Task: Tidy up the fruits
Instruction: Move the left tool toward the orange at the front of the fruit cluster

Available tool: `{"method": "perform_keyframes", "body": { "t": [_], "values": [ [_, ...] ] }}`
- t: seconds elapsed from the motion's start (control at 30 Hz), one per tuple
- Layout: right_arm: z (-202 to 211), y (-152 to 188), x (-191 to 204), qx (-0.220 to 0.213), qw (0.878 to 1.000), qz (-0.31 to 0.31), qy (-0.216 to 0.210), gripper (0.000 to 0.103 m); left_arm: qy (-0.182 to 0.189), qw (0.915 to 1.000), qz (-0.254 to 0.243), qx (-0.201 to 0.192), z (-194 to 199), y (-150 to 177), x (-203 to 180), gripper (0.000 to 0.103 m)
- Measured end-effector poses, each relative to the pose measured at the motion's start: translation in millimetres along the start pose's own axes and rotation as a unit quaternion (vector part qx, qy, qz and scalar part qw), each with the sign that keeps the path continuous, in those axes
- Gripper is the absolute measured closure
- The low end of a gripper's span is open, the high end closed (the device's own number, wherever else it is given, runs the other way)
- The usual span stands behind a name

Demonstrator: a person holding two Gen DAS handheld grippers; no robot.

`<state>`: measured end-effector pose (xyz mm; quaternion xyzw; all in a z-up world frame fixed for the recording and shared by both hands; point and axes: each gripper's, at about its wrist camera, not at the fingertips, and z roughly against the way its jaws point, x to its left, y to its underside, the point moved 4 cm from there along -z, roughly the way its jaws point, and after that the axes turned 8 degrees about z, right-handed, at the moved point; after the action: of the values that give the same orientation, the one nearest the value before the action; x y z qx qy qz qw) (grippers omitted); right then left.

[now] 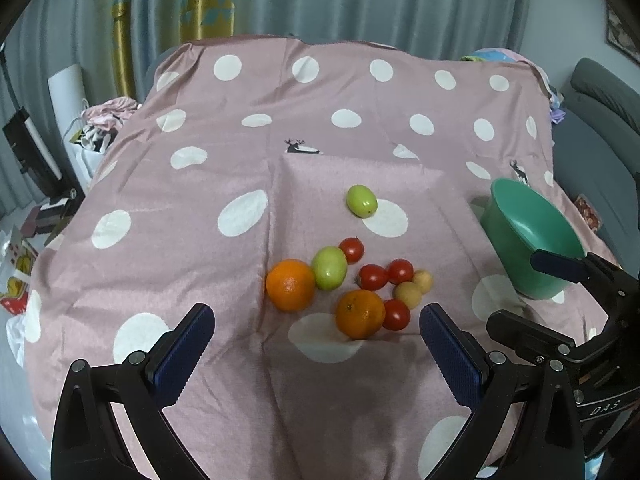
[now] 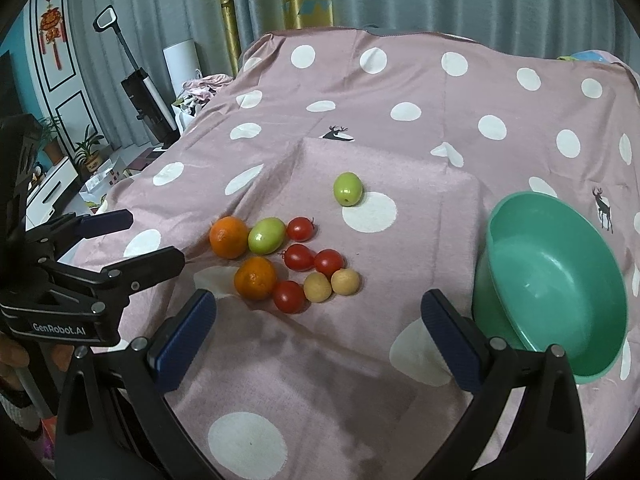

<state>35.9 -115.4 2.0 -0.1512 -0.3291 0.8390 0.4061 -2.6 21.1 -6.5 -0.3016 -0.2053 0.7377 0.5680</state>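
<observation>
Pink dotted cloth (image 1: 200, 184) under my two spread, empty grippers (image 1: 316, 340) (image 2: 318, 332), fruits (image 2: 280, 256) near, green bowl (image 2: 560, 280) right.

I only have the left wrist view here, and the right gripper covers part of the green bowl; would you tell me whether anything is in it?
Observer: The right wrist view shows the whole inside of the green bowl, and it is empty.
Operator: Thank you. I see only one finger of the right gripper; is it open?
Observer: Yes, the right gripper has both fingers spread wide, with nothing between them.
</observation>
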Motion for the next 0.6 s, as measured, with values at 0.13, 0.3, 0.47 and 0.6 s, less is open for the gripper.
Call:
{"method": "perform_keyframes", "body": {
  "t": [0.13,0.3,0.47,0.6],
  "values": [
    [-1,0,-2,0.001,1.0,-0.003,0.0,0.0,0.002,1.0,-0.001,0.0,-1,0,0,0.001],
    [-4,1,-4,0.002,1.0,-0.009,-0.002,0.0,0.009,0.9999,0.001,0.007,-5,1,1,0.001],
    [-8,5,-6,0.004,1.0,-0.015,-0.01,0.0,0.022,0.9996,0.005,0.014,-9,1,1,0.001],
    [-12,7,-7,0.006,1.0,-0.02,-0.017,0.0,0.04,0.9988,0.016,0.025,-14,2,3,0.001]
  ]
}}
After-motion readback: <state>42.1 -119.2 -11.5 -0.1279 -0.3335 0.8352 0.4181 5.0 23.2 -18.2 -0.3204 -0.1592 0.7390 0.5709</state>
